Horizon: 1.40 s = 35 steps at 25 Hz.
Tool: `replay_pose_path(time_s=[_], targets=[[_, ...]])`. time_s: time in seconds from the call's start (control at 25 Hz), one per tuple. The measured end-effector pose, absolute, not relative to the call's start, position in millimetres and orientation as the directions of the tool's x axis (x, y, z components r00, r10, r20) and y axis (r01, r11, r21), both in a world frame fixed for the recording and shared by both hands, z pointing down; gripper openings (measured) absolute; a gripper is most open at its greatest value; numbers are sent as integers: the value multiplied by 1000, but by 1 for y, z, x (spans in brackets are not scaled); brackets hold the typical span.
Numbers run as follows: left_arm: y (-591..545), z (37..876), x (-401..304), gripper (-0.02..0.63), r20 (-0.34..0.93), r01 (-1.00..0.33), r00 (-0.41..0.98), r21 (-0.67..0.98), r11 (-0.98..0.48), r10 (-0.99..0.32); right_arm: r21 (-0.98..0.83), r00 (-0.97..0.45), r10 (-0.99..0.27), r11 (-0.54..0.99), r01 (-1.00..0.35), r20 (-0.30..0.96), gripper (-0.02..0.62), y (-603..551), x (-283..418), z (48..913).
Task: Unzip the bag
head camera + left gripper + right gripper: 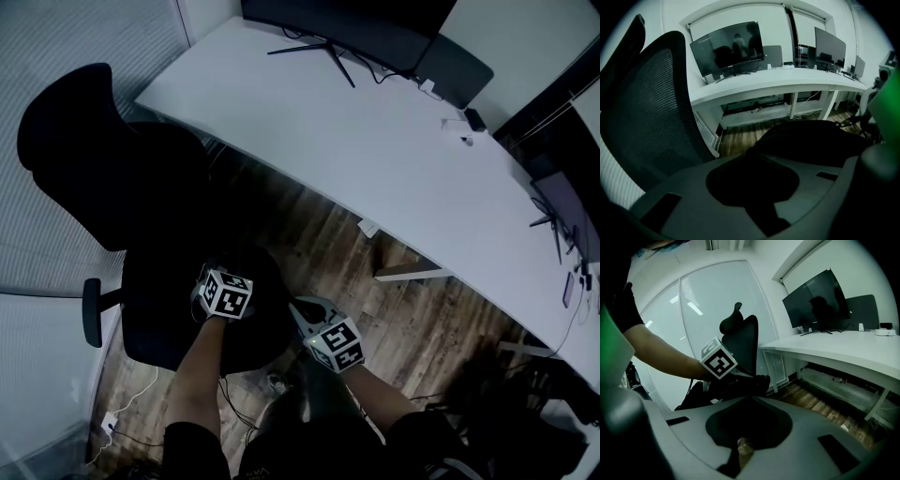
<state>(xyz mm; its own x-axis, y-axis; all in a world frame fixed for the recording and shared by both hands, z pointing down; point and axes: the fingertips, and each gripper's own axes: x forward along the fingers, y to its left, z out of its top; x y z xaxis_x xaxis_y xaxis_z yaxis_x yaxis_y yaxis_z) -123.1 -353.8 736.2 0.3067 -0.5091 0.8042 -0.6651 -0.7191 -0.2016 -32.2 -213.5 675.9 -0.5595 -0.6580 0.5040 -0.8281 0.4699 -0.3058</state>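
Note:
The black bag lies on the seat of a black office chair. My left gripper is on the bag's top and is shut on a fold of its black fabric; in the left gripper view the fabric fills the gap at the jaws and the bag bulges beyond. My right gripper is at the bag's right edge. Its jaws are shut on a small pale tab, apparently the zipper pull. In the right gripper view the left gripper's marker cube sits over the dark bag.
A long white desk runs across the back with a dark monitor and small items on it. Wooden floor lies between desk and chair. Cables and a power strip lie on the floor at lower left.

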Motion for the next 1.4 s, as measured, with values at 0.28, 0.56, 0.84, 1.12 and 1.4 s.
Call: replay_pose_path(time_s=[0.28,0.56,0.84,1.12,1.4], targets=[[-344,739,-123,69,806,-653,304,-212,-728,-507,-314,-531,-679,429,-847,507,43,-174,-39,672],[-339,740,-124,69,808,-645,300,-220,-732,-507,-326,-510,-692,393,-860,510,43,-137,-46,668],[-338,741,-124,69,807,-631,292,-241,-738,-513,-337,-495,-705,366,-868,509,43,-112,-54,659],[-336,745,-124,69,813,-625,294,-236,-745,-503,-348,-483,-718,344,-872,501,43,-89,-64,655],[-335,747,-123,69,817,-625,283,-239,-743,-502,-358,-483,-716,335,-871,505,43,-62,-71,654]])
